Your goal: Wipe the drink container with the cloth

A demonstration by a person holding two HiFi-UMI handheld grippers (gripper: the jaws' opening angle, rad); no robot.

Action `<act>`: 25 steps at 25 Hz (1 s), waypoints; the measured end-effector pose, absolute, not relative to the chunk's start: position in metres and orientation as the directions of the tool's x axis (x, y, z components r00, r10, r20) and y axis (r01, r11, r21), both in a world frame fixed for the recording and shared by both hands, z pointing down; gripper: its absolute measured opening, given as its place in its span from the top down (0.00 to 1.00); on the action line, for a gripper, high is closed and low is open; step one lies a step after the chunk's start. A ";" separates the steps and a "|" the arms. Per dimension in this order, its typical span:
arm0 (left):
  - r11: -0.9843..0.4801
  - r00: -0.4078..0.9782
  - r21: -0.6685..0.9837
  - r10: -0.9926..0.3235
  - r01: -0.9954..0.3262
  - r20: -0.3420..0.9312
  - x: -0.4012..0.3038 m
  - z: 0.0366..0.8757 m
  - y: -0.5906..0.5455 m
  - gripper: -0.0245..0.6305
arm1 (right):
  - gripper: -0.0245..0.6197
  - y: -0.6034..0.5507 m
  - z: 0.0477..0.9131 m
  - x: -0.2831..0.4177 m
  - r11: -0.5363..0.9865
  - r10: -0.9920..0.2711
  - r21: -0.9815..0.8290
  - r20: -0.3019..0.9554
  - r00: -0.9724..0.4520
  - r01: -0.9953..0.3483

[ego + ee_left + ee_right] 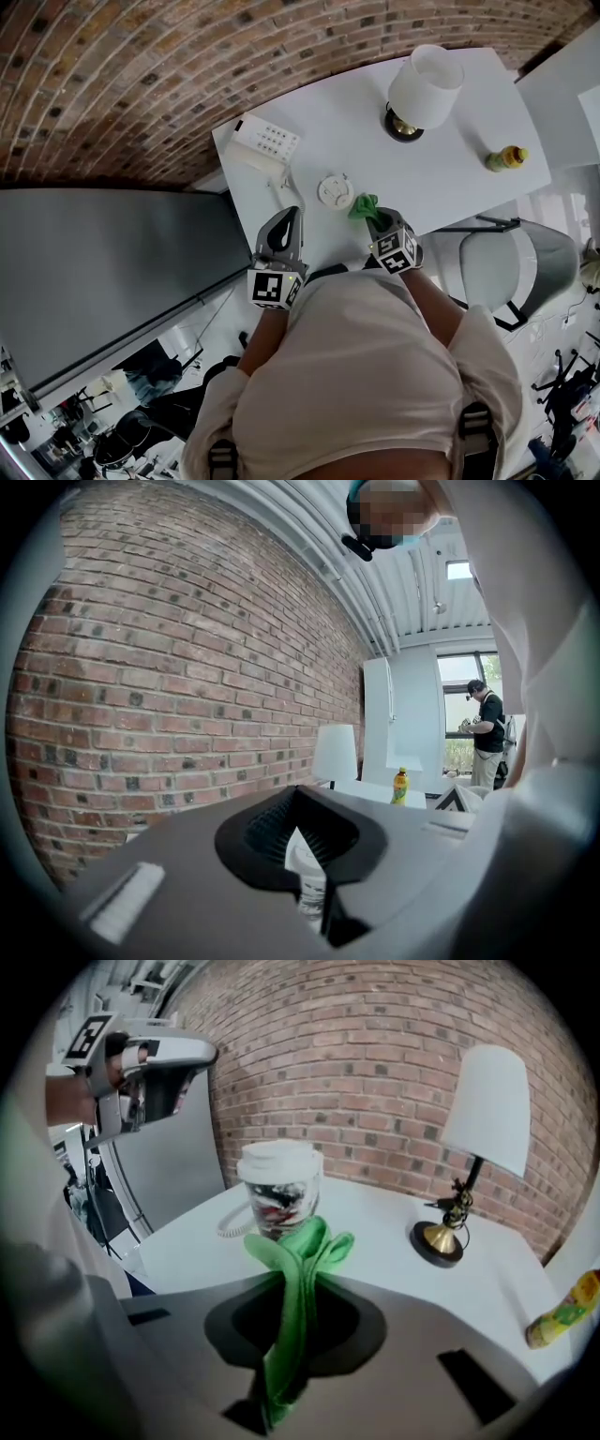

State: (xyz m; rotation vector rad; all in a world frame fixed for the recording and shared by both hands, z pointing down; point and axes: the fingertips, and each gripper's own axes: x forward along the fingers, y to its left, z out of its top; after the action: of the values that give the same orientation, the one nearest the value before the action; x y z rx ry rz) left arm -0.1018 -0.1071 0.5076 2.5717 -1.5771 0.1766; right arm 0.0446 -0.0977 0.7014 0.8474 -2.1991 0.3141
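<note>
The right tongs (379, 223) are pinching a green cloth (363, 204) just beside the lidded cup (335, 192) on the white worktop (450, 187). The left tongs (291, 217) are hanging closed and empty.

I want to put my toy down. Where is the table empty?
The biggest bare patch of the table lies between the lamp and the yellow bottle, toward the front edge. Another lies between the telephone and the lamp. It is crowded around the lidded cup, where the green cloth is close.
</note>
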 end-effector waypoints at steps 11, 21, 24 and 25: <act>-0.420 0.417 0.027 -0.888 -0.907 0.193 -0.124 0.511 -0.100 0.95 | 0.90 -0.086 0.759 0.022 0.671 -0.355 -0.142 0.800 -0.483 -0.728; -0.392 0.386 0.011 -0.899 -0.920 0.206 -0.145 0.511 -0.094 0.95 | 0.90 -0.101 0.786 -0.003 0.680 -0.309 -0.143 0.833 -0.459 -0.719; -0.384 0.381 0.022 -0.902 -0.923 0.202 -0.147 0.511 -0.092 0.95 | 0.90 -0.103 0.783 -0.005 0.681 -0.312 -0.145 0.830 -0.463 -0.718; -0.383 0.380 0.026 -0.902 -0.923 0.202 -0.148 0.512 -0.092 0.95 | 0.90 -0.103 0.782 -0.006 0.678 -0.313 -0.151 0.826 -0.468 -0.720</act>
State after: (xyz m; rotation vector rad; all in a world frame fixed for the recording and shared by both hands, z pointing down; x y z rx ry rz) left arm -0.1480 -0.0918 0.5115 2.4959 -1.6614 0.2338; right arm -0.0059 -0.1031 0.7820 0.7937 -2.0664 0.6268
